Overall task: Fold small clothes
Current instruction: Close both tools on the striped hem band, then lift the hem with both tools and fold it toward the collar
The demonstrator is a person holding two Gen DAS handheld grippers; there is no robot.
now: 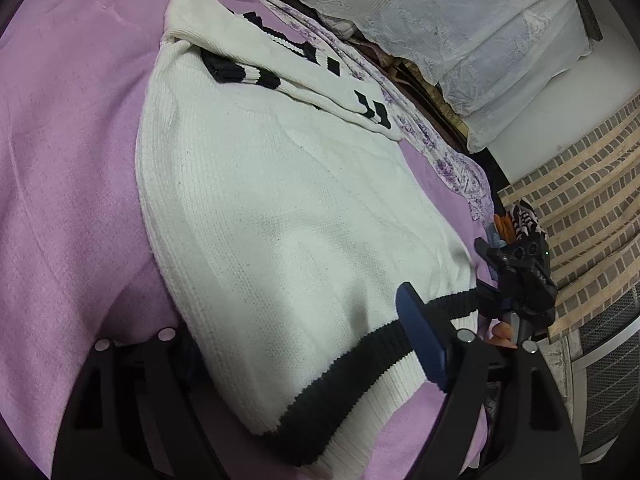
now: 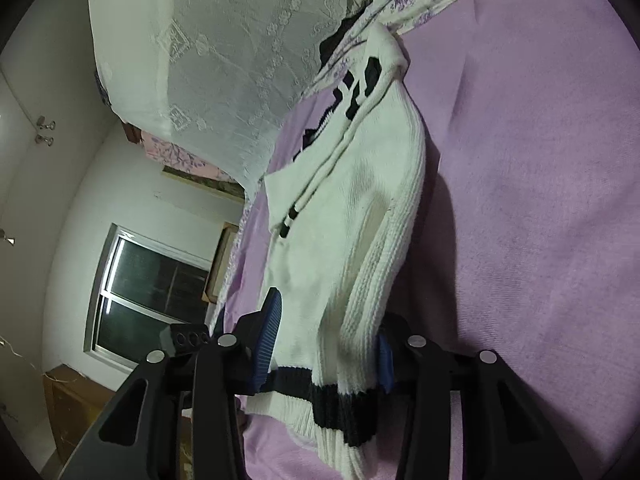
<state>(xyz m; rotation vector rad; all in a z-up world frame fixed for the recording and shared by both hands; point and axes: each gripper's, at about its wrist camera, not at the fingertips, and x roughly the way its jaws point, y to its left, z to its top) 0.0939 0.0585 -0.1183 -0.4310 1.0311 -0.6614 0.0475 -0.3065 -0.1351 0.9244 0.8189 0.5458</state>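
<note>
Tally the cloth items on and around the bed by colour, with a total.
White knit sweater with black trim: 1
Lilac blanket: 1
Purple floral sheet: 1
White lace cover: 1
Total: 4

no text, label, brand, number or sign can be read in either view. the only marks that come near it are black blocky shapes knitted into the white sweater [image 1: 280,184], near its far folded edge; they are creased and partly folded under, so whether they are letters, digits or plain pattern cannot be told. in the right wrist view the same black shapes on the sweater [image 2: 360,208] are tilted and broken by folds, equally unreadable.
</note>
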